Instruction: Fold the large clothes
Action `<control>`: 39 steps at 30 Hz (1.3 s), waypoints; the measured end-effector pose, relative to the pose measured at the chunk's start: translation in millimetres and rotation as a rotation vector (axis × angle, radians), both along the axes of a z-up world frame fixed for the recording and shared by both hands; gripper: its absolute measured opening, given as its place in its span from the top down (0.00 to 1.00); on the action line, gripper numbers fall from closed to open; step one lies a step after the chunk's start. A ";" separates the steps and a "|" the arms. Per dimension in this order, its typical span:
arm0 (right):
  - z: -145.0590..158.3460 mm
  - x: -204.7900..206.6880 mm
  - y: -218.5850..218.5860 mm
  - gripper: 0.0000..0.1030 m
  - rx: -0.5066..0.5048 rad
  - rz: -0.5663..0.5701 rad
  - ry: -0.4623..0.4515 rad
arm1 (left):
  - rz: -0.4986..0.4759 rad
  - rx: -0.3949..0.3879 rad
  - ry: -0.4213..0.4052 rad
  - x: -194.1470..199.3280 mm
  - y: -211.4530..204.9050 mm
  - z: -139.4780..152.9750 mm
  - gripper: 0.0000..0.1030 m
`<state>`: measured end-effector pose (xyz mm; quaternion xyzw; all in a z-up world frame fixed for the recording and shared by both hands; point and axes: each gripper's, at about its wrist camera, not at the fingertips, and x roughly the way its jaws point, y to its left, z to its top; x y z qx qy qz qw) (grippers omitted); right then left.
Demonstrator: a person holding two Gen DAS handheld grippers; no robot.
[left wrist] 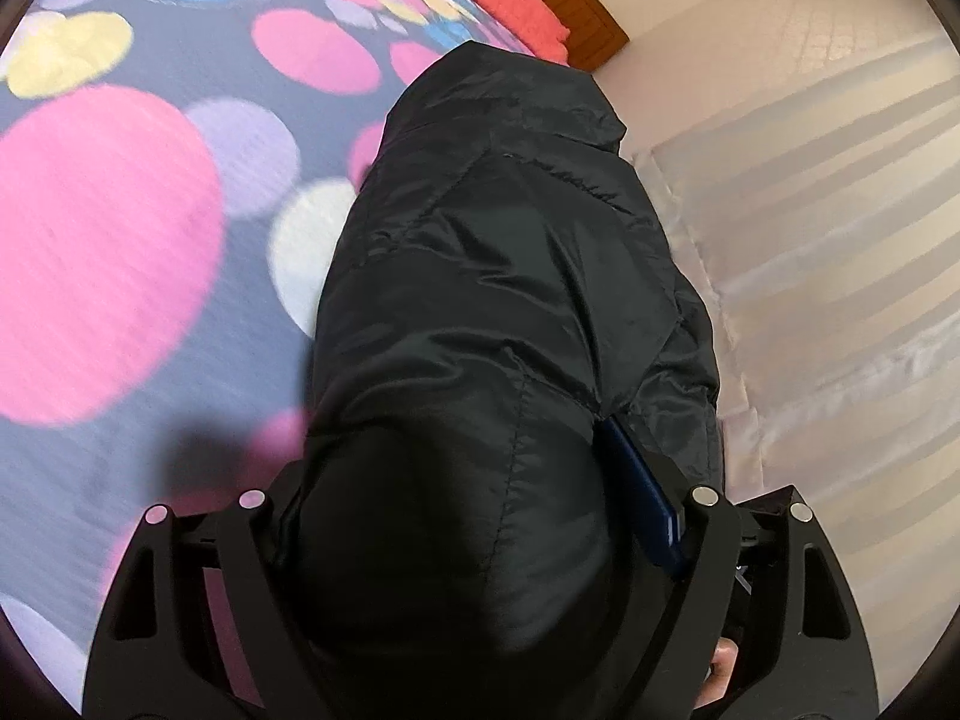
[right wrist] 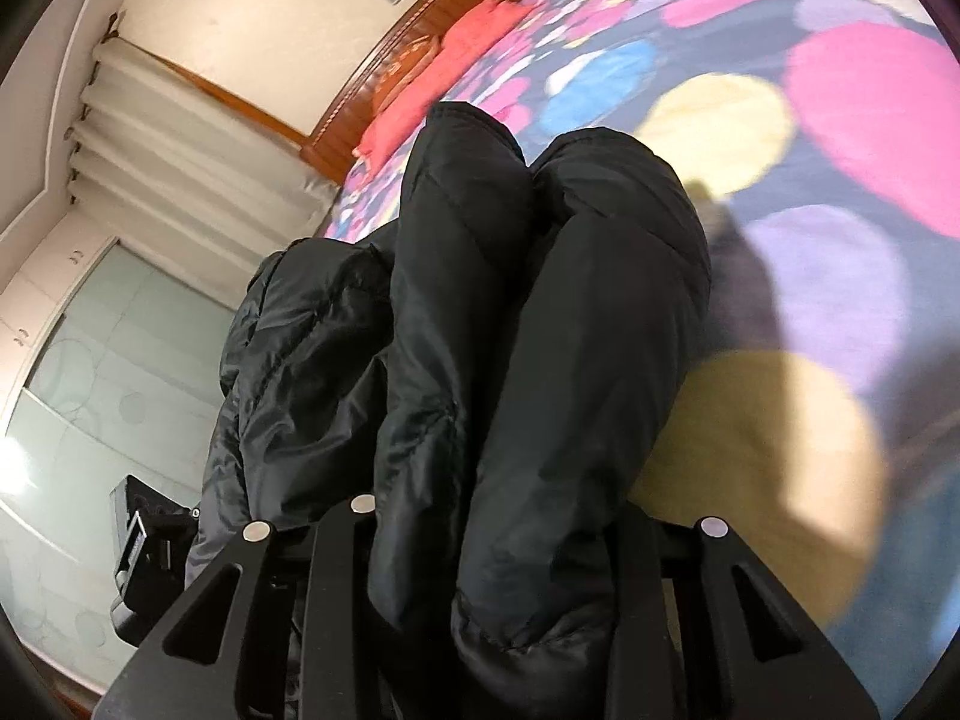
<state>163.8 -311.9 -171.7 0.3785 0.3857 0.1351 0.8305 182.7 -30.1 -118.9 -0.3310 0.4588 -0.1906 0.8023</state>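
My left wrist camera looks forward and down along its fingers, very close over the black padded jacket. My right wrist camera does likewise from the other side. Both share the jacket and the spotted bedspread

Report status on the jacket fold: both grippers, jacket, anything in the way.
Left gripper clamped on black jacket. Right gripper clamped on two padded folds. Jacket bunched over dotted bedspread. Nothing in the way.
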 end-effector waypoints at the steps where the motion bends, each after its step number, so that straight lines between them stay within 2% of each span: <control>1: -0.4 5.8 4.8 0.70 0.007 0.009 -0.002 | 0.015 0.000 -0.002 3.4 9.7 1.5 0.21; 10: -10.5 70.8 63.1 0.70 0.071 0.108 -0.005 | 0.103 -0.005 0.001 37.2 76.1 4.3 0.21; 16: -34.0 88.8 61.5 0.70 0.073 0.107 0.049 | 0.133 -0.009 0.045 52.7 91.0 -20.3 0.20; 19: -34.2 87.8 58.6 0.69 0.065 0.112 0.053 | 0.130 -0.011 0.050 54.1 93.7 -22.5 0.19; 23: -22.6 83.7 60.7 0.56 0.013 0.103 0.073 | 0.116 -0.045 0.052 50.0 112.0 -24.0 0.20; 27: -11.7 75.9 63.7 0.39 -0.040 0.101 0.071 | 0.118 -0.061 0.030 36.9 126.2 -19.8 0.17; 29: -7.3 66.0 62.2 0.36 -0.037 0.104 0.063 | 0.115 -0.061 0.010 23.8 130.3 -18.8 0.14; 34: -8.4 35.6 58.5 0.31 -0.020 0.106 0.060 | 0.073 -0.082 -0.008 -11.4 131.6 -26.1 0.09; 36: -13.5 28.5 61.3 0.29 -0.027 0.116 0.074 | 0.067 -0.112 0.007 -18.2 129.5 -34.3 0.08; 39: -25.8 14.8 63.1 0.30 -0.009 0.123 0.079 | 0.077 -0.188 0.039 -22.1 129.5 -47.9 0.08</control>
